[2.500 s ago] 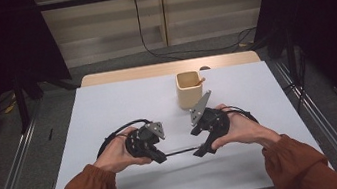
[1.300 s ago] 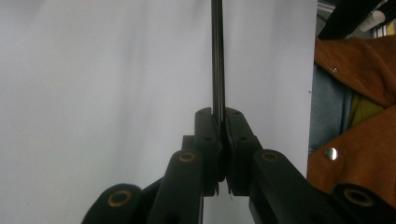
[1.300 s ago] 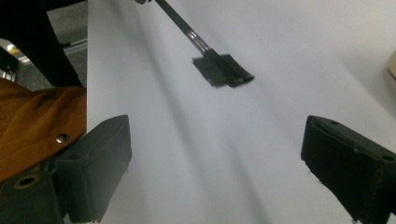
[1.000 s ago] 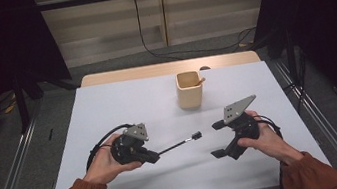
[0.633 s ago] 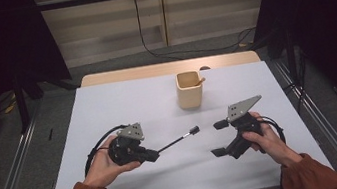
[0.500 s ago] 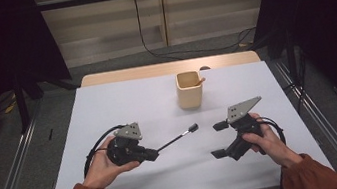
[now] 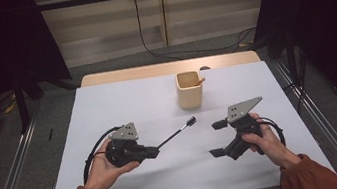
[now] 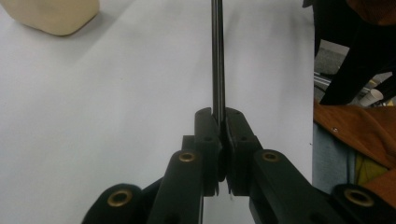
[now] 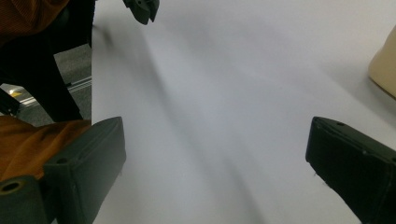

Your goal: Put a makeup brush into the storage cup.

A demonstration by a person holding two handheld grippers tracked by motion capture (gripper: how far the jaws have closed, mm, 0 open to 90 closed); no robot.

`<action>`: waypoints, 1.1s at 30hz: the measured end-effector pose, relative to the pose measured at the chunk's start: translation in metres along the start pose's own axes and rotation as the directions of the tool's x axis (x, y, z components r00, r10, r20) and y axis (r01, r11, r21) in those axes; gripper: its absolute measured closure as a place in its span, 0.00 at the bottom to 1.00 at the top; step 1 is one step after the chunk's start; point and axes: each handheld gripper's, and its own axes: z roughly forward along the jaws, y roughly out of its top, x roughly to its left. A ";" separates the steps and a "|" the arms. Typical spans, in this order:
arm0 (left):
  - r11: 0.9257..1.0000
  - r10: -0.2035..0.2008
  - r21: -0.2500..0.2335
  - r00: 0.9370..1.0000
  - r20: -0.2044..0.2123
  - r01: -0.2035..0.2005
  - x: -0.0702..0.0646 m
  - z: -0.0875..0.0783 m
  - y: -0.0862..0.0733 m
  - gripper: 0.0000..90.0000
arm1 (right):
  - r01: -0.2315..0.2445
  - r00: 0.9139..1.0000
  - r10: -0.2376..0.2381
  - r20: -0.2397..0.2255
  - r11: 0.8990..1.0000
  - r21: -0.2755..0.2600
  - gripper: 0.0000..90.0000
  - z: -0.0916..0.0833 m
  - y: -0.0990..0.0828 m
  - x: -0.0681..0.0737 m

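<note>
We see a thin dark metal rod (image 7: 175,134) with a small black knob at its far end, pinched by its near end in the left claw (image 7: 155,150). It slants away from the claw toward the far right, over the middle of the table (image 7: 122,101), and its knob end lies short of the cup. In the left gripper view the rod (image 8: 217,56) runs straight up from between the two jaws, which are closed tight against it with only the rod's thickness between them. Whether the knob end rests on the table or hangs just above it, we cannot tell.

The left hand (image 7: 104,167) holds that claw low over the near left part of the white tabletop, its cable looping behind it.

The right claw (image 7: 217,138) sits well apart to the right, gripped by the right hand (image 7: 264,141). Its jaws stand wide apart with nothing between them; in the right gripper view only bare white table (image 9: 224,121) lies between the two pads.

Beyond both, toward the far edge of the table, stands a pale beige cup (image 7: 189,90) with a small wooden stick (image 7: 199,82) leaning in it.
</note>
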 end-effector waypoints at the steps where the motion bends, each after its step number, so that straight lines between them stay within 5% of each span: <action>1: 1.000 0.001 0.000 1.000 -0.002 -0.001 0.000 0.000 0.000 0.95 | 0.003 1.000 -0.003 -0.002 1.000 0.001 0.05 0.000 0.000 0.000; 14: 0.995 -0.006 -0.102 1.000 -0.013 0.005 -0.003 0.002 -0.005 0.95 | 0.018 1.000 -0.017 0.019 0.999 -0.046 0.05 -0.002 0.001 0.001; 22: 0.987 -0.027 -0.157 1.000 -0.008 0.025 -0.003 0.005 -0.008 0.95 | 0.027 0.999 -0.025 0.028 0.996 -0.082 0.05 -0.004 0.003 0.002; 33: 0.974 -0.012 -0.228 0.999 -0.039 0.003 -0.006 0.011 -0.010 0.95 | 0.042 0.998 -0.037 0.047 0.992 -0.117 0.06 -0.003 0.007 0.006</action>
